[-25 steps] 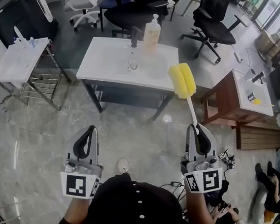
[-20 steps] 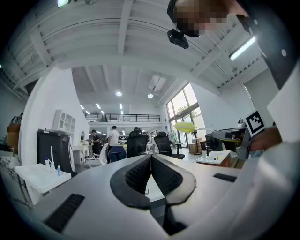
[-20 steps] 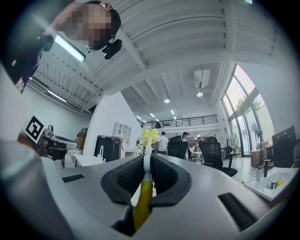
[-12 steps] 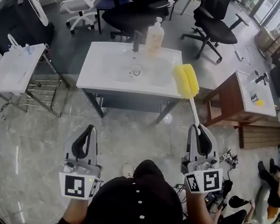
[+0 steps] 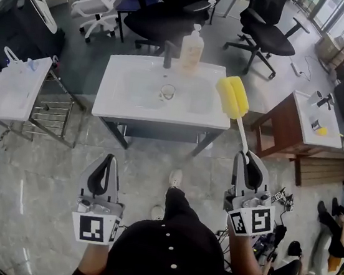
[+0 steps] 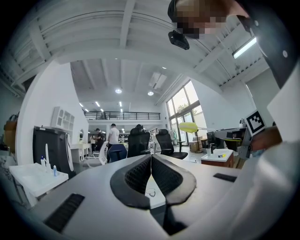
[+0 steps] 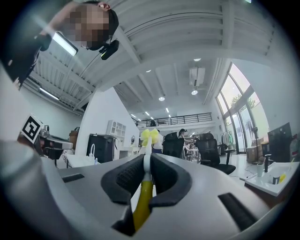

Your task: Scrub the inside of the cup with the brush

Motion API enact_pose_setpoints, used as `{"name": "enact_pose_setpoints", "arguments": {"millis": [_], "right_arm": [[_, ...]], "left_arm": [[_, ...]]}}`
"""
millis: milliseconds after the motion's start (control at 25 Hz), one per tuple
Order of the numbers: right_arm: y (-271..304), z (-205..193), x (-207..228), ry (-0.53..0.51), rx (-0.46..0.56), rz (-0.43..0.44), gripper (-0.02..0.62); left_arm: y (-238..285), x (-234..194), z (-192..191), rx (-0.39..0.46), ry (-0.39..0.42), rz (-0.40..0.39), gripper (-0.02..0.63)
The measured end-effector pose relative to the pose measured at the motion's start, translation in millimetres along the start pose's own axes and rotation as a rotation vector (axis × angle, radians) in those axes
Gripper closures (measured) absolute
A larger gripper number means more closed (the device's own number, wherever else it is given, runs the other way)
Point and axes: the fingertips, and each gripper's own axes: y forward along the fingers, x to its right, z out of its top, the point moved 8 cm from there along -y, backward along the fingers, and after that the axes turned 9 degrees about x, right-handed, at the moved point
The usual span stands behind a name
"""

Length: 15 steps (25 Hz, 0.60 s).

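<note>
A clear glass cup (image 5: 167, 91) stands in the basin of the white sink table (image 5: 119, 105) ahead of me. My right gripper (image 5: 245, 156) is shut on the handle of the brush (image 5: 232, 98), whose yellow sponge head reaches up over the table's right corner. In the right gripper view the yellow grip (image 7: 142, 206) sits between the jaws of the right gripper (image 7: 147, 164) and the brush head (image 7: 150, 136) stands beyond. My left gripper (image 5: 109, 158) is shut with nothing in it, short of the table. The left gripper (image 6: 151, 161) points level at the small cup (image 6: 151, 192).
A soap bottle (image 5: 193, 48) and a dark faucet (image 5: 168, 54) stand at the basin's far edge. Office chairs (image 5: 170, 8) are behind the table. A white rack table (image 5: 15, 88) is at the left, a wooden stand (image 5: 312, 121) at the right. People sit on the floor (image 5: 335, 231).
Both grippers and the view have moved forward towards the sink table, which now lies closer. The brush stays held in the right gripper. A foot has stepped forward.
</note>
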Motion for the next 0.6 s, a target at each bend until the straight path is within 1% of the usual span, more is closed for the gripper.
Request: {"name": "enact_pose_setpoints", "arguments": {"millis": [200, 480, 600], "right_arm": [[36.5, -14.7, 15.8, -0.003, 0.010, 0.007, 0.548], [98.1, -34.6, 45.8, 0.013, 0.003, 0.046, 0.548], [123.3, -38.1, 60.2, 0.015, 0.013, 0.061, 0.546]], "left_arm": [[34.7, -12.9, -9.5, 0.000, 0.011, 0.018, 0.580], [97.6, -23.3, -15.5, 0.000, 0.018, 0.030, 0.578], [122.4, -26.4, -15.4, 0.007, 0.007, 0.046, 0.578]]}}
